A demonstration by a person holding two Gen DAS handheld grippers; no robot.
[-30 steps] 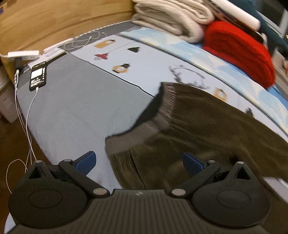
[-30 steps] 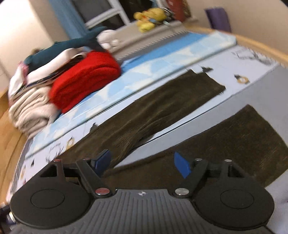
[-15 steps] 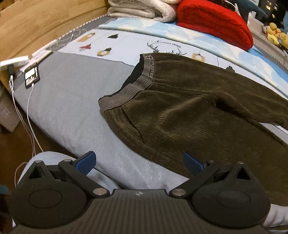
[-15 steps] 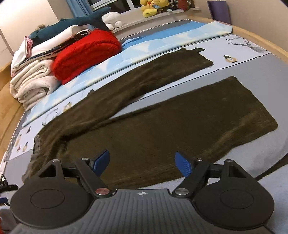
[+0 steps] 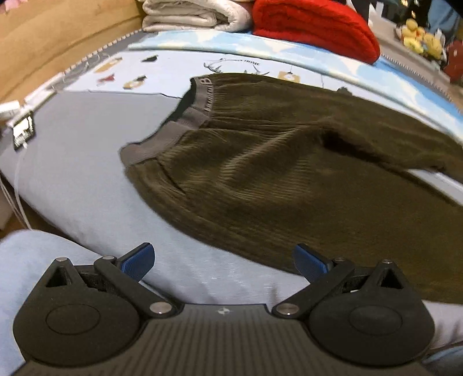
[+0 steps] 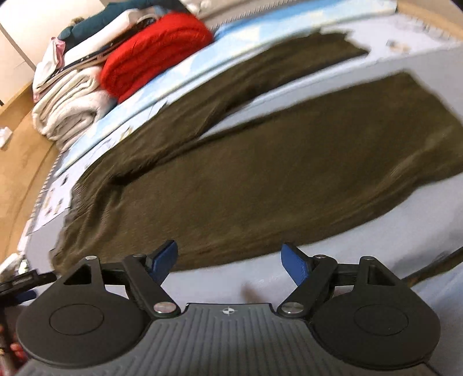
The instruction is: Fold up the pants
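Note:
Dark olive corduroy pants (image 5: 275,173) lie flat on the bed, grey waistband (image 5: 173,133) to the left, both legs spread apart toward the right (image 6: 275,179). My left gripper (image 5: 224,260) is open and empty, hovering at the bed's near edge just short of the hip side of the pants. My right gripper (image 6: 230,260) is open and empty, above the bed's near edge beside the near leg.
A red folded blanket (image 5: 312,26) and folded white towels (image 5: 191,14) sit at the bed's far side, also seen in the right wrist view (image 6: 156,57). A phone on a cable (image 5: 23,133) lies at the bed's left end. Wooden headboard (image 5: 58,43) behind.
Both grippers have pulled back toward the near edge of the bed and stay open. The pants now lie spread flat with both legs in view.

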